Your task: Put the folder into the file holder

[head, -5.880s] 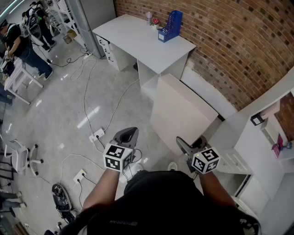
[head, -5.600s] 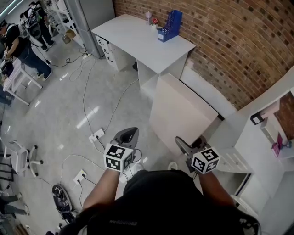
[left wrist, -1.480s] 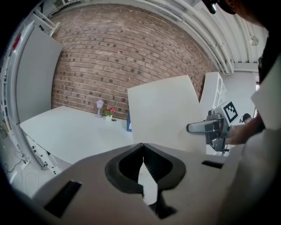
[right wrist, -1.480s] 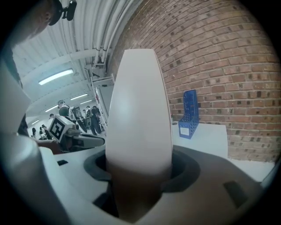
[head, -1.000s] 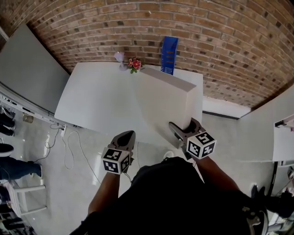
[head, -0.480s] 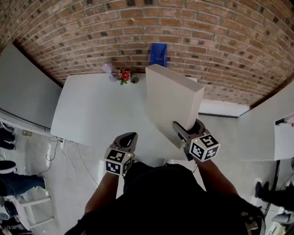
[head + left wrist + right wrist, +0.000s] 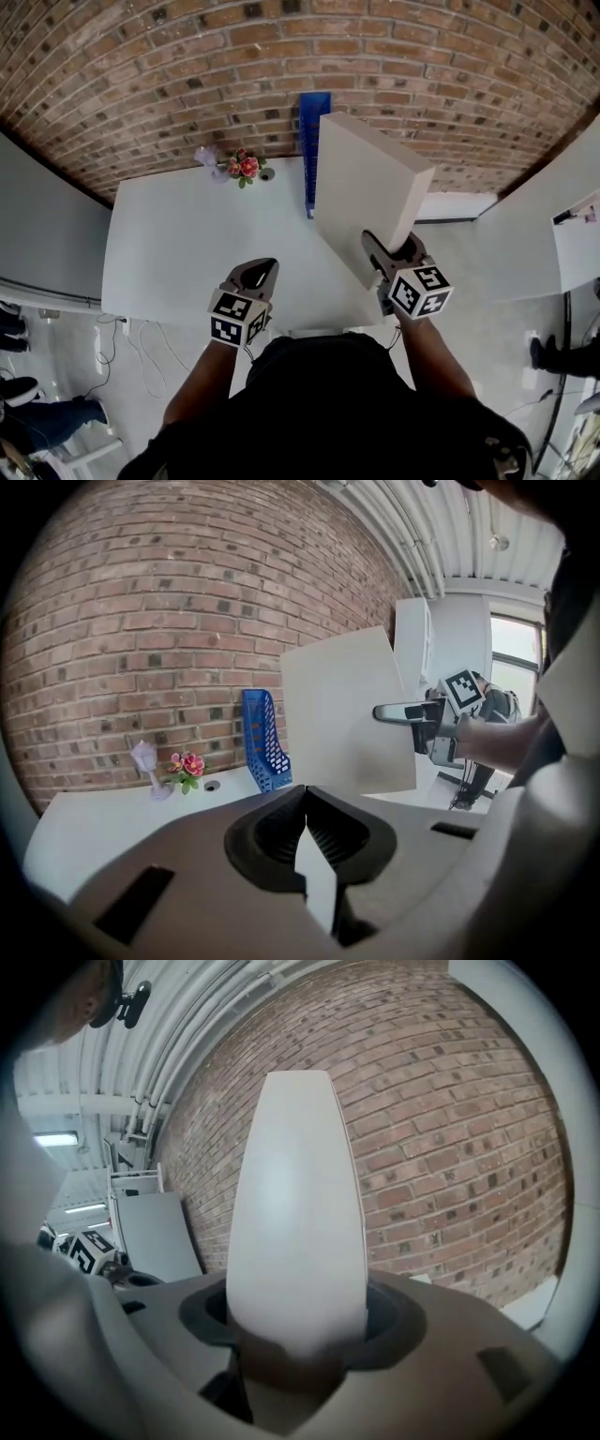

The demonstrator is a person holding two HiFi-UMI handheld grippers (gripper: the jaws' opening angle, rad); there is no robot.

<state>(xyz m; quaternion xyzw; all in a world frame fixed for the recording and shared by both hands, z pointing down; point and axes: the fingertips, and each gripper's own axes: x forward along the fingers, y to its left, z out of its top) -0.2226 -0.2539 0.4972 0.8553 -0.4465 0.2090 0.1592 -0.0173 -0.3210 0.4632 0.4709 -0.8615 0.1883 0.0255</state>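
The folder (image 7: 370, 192) is a thick white box folder, held upright over the right end of the white table (image 7: 187, 244). My right gripper (image 7: 391, 251) is shut on its lower edge; in the right gripper view its spine (image 7: 295, 1194) fills the space between the jaws. The blue file holder (image 7: 314, 150) stands at the back of the table against the wall, just left of the folder. The left gripper view shows the holder (image 7: 262, 742) with the folder (image 7: 347, 719) beside it. My left gripper (image 7: 262, 272) hovers over the table's front, shut and empty (image 7: 306, 789).
A brick wall (image 7: 187, 75) runs behind the table. Pink flowers (image 7: 242, 167) and a small pale vase (image 7: 206, 155) stand at the back, left of the holder. A grey panel (image 7: 47, 225) flanks the table's left and white furniture (image 7: 553, 216) its right.
I have come from across the room up to the table. The folder has been lifted upright and shifted right, so the blue holder now shows at its left.
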